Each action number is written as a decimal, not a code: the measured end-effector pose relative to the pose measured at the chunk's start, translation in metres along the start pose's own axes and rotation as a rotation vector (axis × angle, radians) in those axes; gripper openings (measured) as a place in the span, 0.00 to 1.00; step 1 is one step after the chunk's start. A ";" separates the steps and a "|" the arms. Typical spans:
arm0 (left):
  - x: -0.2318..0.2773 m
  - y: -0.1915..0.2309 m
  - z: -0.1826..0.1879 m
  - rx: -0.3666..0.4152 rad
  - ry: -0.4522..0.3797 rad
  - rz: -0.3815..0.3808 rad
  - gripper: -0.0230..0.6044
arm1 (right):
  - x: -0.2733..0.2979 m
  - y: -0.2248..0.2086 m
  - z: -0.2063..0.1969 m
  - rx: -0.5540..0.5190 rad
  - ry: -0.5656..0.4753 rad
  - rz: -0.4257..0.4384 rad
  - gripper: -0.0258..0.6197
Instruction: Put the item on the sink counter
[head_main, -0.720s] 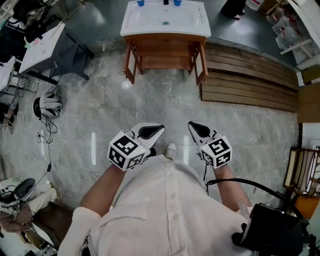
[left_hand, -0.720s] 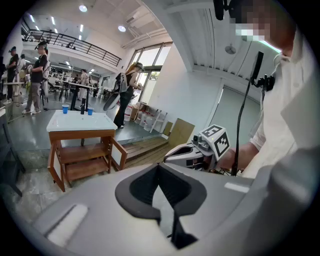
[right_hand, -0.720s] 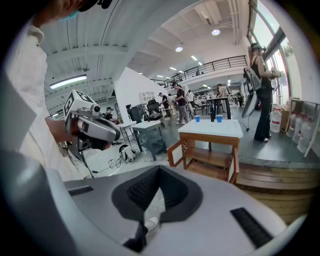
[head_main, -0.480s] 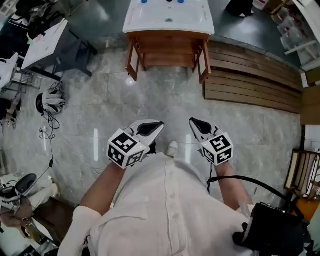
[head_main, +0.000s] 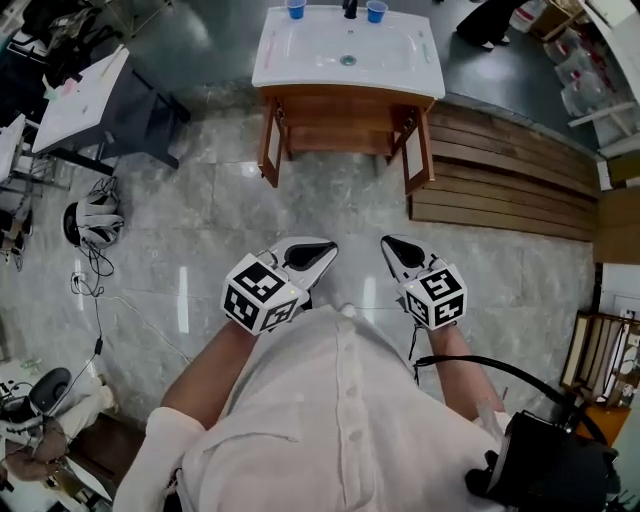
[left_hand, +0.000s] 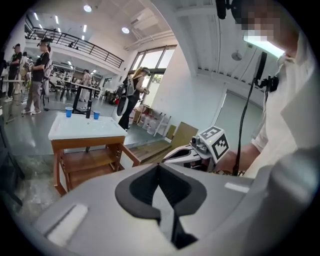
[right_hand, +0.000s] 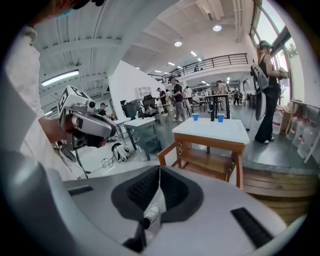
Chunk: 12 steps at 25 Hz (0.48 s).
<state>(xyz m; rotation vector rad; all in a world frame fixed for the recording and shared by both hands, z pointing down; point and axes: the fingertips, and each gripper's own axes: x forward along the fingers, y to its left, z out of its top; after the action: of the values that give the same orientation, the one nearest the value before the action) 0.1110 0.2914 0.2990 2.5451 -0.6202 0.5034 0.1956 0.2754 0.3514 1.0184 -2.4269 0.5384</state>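
Left gripper (head_main: 322, 248) and right gripper (head_main: 390, 245), both clenched on nothing, held side by side, tilted downward toward the sink counter (head_main: 425, 65), well apart from it; blue cups (head_main: 296, 9) stand at its far edge.

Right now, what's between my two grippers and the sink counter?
Only bare grey floor between left gripper, right gripper and the sink counter, per the head view.
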 end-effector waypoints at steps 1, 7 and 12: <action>-0.003 0.015 0.007 0.004 0.001 -0.002 0.05 | 0.013 -0.005 0.010 0.002 0.006 -0.011 0.05; -0.033 0.109 0.034 0.020 0.009 -0.002 0.05 | 0.111 -0.027 0.084 0.024 0.002 -0.029 0.05; -0.060 0.184 0.044 0.014 0.014 0.018 0.05 | 0.209 -0.043 0.145 -0.016 0.003 -0.024 0.05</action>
<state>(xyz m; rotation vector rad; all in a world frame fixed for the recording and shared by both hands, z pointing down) -0.0213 0.1436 0.3008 2.5488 -0.6381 0.5326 0.0600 0.0556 0.3536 1.0385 -2.4094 0.5111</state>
